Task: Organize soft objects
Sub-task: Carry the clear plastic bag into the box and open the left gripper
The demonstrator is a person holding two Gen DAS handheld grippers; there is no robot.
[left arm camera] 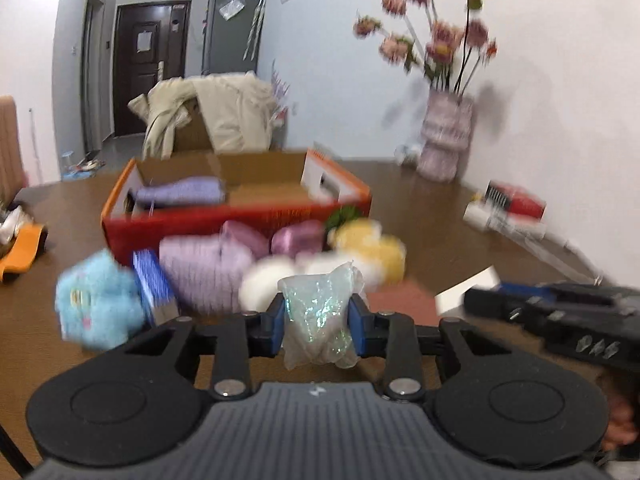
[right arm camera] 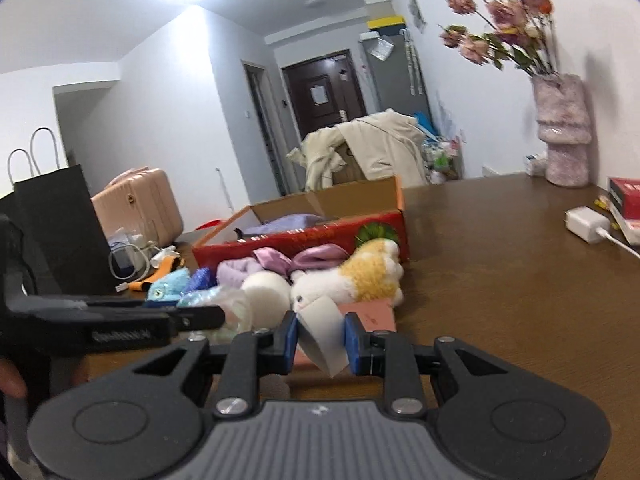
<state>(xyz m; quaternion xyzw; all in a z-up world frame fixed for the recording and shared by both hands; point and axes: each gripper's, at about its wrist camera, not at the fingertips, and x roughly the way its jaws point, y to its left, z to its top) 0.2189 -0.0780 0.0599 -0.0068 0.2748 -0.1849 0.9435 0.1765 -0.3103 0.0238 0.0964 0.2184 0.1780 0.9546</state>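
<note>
My left gripper (left arm camera: 318, 320) is shut on a small clear bag of iridescent glitter (left arm camera: 316, 308), lifted above the brown table (left arm camera: 420, 216). My right gripper (right arm camera: 322, 336) is shut on a curled white paper card (right arm camera: 322, 334); it also shows at the right of the left wrist view. Just beyond lies a pile of soft things: a blue fluffy toy (left arm camera: 96, 300), a lilac knit (left arm camera: 200, 272), pink satin pieces (left arm camera: 296, 236), a white ball (right arm camera: 266, 290) and a yellow-and-white plush (right arm camera: 372, 272). Behind them stands an open red cardboard box (left arm camera: 240, 224) with a lilac knit (left arm camera: 180, 192) inside.
A pink vase of flowers (right arm camera: 564, 128) stands at the wall. A red book (right arm camera: 626, 200) and a white charger (right arm camera: 586, 224) lie on the right. A black paper bag (right arm camera: 60, 224) and cables sit on the left. A pink card (right arm camera: 372, 312) lies on the table.
</note>
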